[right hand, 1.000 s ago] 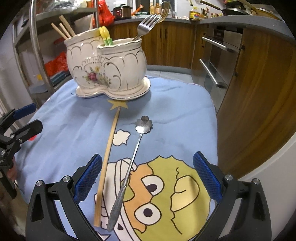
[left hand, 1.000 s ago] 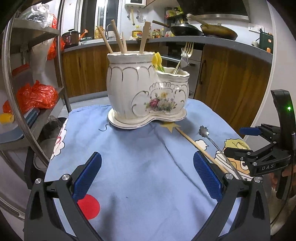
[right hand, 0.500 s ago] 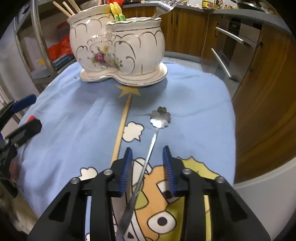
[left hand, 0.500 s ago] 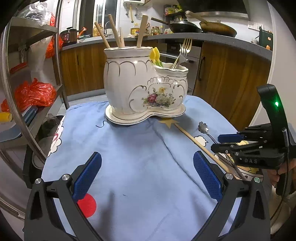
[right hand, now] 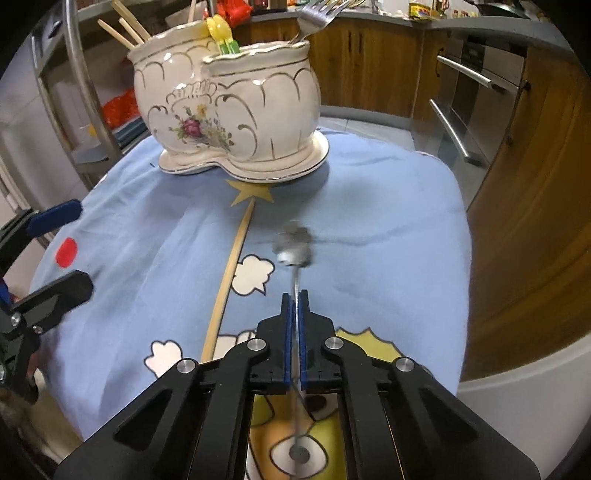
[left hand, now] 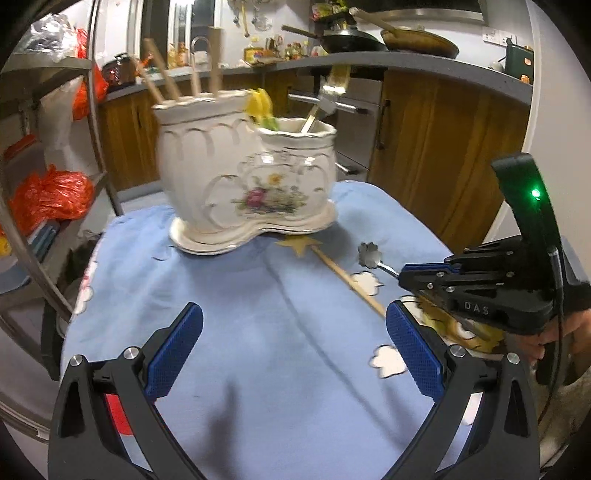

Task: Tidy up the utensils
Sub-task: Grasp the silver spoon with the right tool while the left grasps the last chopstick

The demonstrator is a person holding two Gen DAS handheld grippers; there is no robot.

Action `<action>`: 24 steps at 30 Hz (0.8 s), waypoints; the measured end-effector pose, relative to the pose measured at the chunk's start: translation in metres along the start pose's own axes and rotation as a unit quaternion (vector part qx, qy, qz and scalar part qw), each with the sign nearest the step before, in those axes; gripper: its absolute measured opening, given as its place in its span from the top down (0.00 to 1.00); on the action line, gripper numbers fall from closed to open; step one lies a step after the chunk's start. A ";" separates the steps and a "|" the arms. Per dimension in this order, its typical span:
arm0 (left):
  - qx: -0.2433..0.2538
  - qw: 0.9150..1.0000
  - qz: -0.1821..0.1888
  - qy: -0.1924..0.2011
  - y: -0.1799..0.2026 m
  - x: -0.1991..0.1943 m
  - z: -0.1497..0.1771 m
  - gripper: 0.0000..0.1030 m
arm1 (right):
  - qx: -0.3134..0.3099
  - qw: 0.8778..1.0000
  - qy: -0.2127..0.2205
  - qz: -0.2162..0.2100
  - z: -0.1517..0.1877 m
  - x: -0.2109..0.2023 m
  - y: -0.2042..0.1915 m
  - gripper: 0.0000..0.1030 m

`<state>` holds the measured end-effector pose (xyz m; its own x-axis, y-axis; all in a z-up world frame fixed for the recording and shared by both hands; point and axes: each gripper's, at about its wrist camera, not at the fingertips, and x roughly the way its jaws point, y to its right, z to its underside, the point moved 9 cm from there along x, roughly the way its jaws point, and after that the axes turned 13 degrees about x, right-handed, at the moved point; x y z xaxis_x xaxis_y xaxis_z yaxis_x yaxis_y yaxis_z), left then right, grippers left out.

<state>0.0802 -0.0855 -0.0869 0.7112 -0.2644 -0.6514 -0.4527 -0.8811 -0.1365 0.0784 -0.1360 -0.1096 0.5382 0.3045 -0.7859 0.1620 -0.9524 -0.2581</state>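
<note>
- Two loose utensils are lying outside the holder: a slim metal spoon with a flower-shaped bowl [right hand: 293,248] and a single long wooden chopstick [right hand: 229,275], both on the blue cartoon-print cloth [right hand: 155,236] covering the table.
- Several pieces are already standing in the white floral ceramic two-compartment utensil holder [right hand: 225,110]: wooden chopsticks [left hand: 162,83] in the taller compartment, a steel fork [right hand: 314,16] in the lower one, and a yellow-and-green plastic piece [right hand: 221,35] near the join between the two; which compartment it sits in I cannot tell.
- By my reading, the job is sitting a little past halfway, with the spoon and the stray chopstick left to stow.
- Right gripper [right hand: 294,299] is clamping its blue pads on the spoon's handle, the flower end pointing ahead toward the holder; the spoon appears blurred, and whether it is clear of the cloth I cannot tell.
- Left gripper [left hand: 293,349] is hovering with jaws spread wide and nothing between them, above bare cloth in front of the holder.
- Compared with a second ago, the right jaws have just been closing, going from fully spread around the spoon to pinching it.
- Compared with that same frame, the left view is now sitting closer to the holder, which looms larger, and the right gripper is reaching further into its picture.
</note>
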 end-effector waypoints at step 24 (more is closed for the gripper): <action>0.051 0.990 0.039 -0.124 0.061 0.054 -0.003 0.93 | 0.022 0.997 0.020 -0.064 0.015 -0.029 0.015 0.96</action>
<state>0.0926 -0.1545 -0.1278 0.5244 -0.2139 -0.8242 -0.5620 -0.8141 -0.1463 0.0525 -0.1591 -0.0995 0.5486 0.4227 -0.7214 0.1958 -0.9037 -0.3807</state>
